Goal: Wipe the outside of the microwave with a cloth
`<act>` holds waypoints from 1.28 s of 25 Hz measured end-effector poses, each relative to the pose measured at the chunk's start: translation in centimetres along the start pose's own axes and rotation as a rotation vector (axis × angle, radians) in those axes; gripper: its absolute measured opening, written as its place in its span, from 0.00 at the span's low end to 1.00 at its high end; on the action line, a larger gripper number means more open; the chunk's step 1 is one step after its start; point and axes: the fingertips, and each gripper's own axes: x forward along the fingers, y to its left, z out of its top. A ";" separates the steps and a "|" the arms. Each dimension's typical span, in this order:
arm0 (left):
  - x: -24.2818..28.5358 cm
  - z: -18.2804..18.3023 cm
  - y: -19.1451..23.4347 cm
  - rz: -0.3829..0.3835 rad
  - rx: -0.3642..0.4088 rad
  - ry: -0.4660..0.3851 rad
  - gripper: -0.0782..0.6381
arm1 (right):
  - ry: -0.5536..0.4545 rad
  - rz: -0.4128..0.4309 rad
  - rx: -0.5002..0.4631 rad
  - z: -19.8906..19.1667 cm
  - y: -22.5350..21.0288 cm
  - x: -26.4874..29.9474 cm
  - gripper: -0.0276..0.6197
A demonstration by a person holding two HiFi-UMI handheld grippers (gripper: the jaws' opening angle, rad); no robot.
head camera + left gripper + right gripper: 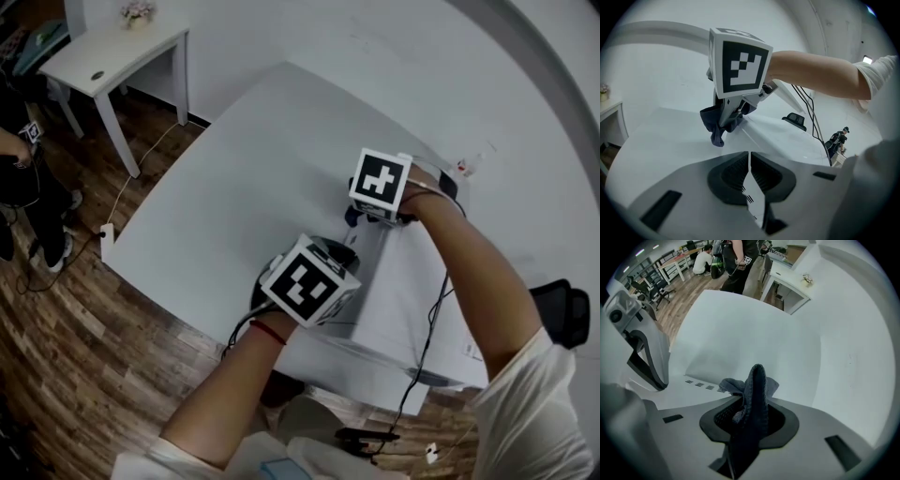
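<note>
The white microwave (412, 295) stands on the right part of the white table (234, 187). Its pale top (787, 136) runs ahead in the left gripper view, and vent slots (701, 384) show in the right gripper view. My right gripper (364, 217) is shut on a dark grey-blue cloth (754, 390), which bunches up out of the jaws. That cloth (719, 124) hangs at the microwave's far edge. My left gripper (749, 171) is shut with nothing in it, over the microwave's near edge, just short of the right gripper (726, 117).
A small white side table (122, 52) stands at the back left on the wooden floor. A person (23, 178) stands at the left edge. A power strip (106, 236) and its cable lie beside the table. A black chair (567, 314) is at the right.
</note>
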 end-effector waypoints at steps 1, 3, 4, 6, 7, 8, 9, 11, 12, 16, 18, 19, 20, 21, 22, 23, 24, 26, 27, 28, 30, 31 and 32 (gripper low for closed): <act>0.2 0.0 0.0 -0.003 -0.001 0.001 0.13 | 0.024 -0.009 -0.007 -0.4 -0.3 0.3 0.21; 0.4 -0.3 0.2 -0.006 -0.006 0.010 0.13 | 0.066 -0.008 -0.020 -1.4 -0.3 1.0 0.21; 0.5 -0.6 0.3 -0.005 -0.011 0.017 0.13 | 0.073 -0.001 -0.021 -1.6 -0.1 1.3 0.21; 0.7 -1.1 0.5 -0.007 -0.022 0.025 0.13 | 0.079 0.018 -0.017 -1.8 0.3 1.7 0.21; 0.7 -1.3 0.6 -0.009 -0.028 0.024 0.13 | 0.087 0.025 -0.016 -1.9 0.5 1.8 0.21; 0.6 -1.5 0.8 -0.009 -0.034 0.025 0.13 | 0.098 0.030 -0.021 -1.9 0.6 1.8 0.21; 0.5 -1.7 1.0 -0.007 -0.040 0.027 0.13 | 0.108 0.033 -0.030 -1.8 0.8 1.9 0.21; 0.2 -2.4 1.4 -0.003 -0.053 0.033 0.13 | 0.124 0.041 -0.049 -1.7 1.3 2.0 0.21; 0.2 -2.6 1.5 -0.002 -0.056 0.037 0.13 | 0.130 0.045 -0.056 -1.6 1.5 2.1 0.21; 0.1 -3.2 1.8 0.003 -0.057 0.046 0.13 | 0.146 0.062 -0.066 -1.4 2.3 2.2 0.21; 0.0 -3.2 1.8 0.004 -0.057 0.046 0.13 | 0.151 0.075 -0.077 -1.2 3.1 2.0 0.21; 0.0 -3.3 1.8 0.004 -0.056 0.048 0.13 | 0.153 0.081 -0.083 -1.1 3.5 1.9 0.21; 0.0 -3.3 1.7 0.004 -0.055 0.050 0.13 | 0.155 0.085 -0.091 -1.0 3.8 1.8 0.21; 0.1 -3.4 1.6 0.004 -0.053 0.053 0.13 | 0.157 0.088 -0.099 -0.9 4.2 1.8 0.21; 0.1 -3.5 1.5 0.004 -0.052 0.056 0.13 | 0.161 0.093 -0.107 -0.9 4.7 1.7 0.21; 0.1 -3.6 1.4 0.005 -0.051 0.057 0.13 | 0.165 0.097 -0.114 -0.9 5.0 1.7 0.21; 0.0 -3.7 1.3 0.005 -0.050 0.058 0.13 | 0.166 0.098 -0.121 -0.8 5.3 1.6 0.21; 0.1 -3.8 1.0 0.005 -0.048 0.060 0.13 | 0.164 0.101 -0.126 -0.8 5.9 1.4 0.21; 0.1 -3.8 0.8 0.005 -0.048 0.062 0.13 | 0.164 0.106 -0.127 -0.8 6.2 1.4 0.21; 0.1 -4.0 0.6 0.005 -0.047 0.063 0.13 | 0.164 0.110 -0.127 -0.8 6.5 1.3 0.21; 0.0 -4.2 0.3 0.006 -0.048 0.066 0.13 | 0.161 0.113 -0.130 -0.8 7.0 1.1 0.21; 0.0 -4.3 0.2 0.008 -0.048 0.067 0.13 | 0.159 0.114 -0.132 -0.8 7.3 1.0 0.21; -0.1 -4.4 0.2 0.009 -0.048 0.068 0.13 | 0.157 0.115 -0.135 -0.7 7.5 0.9 0.21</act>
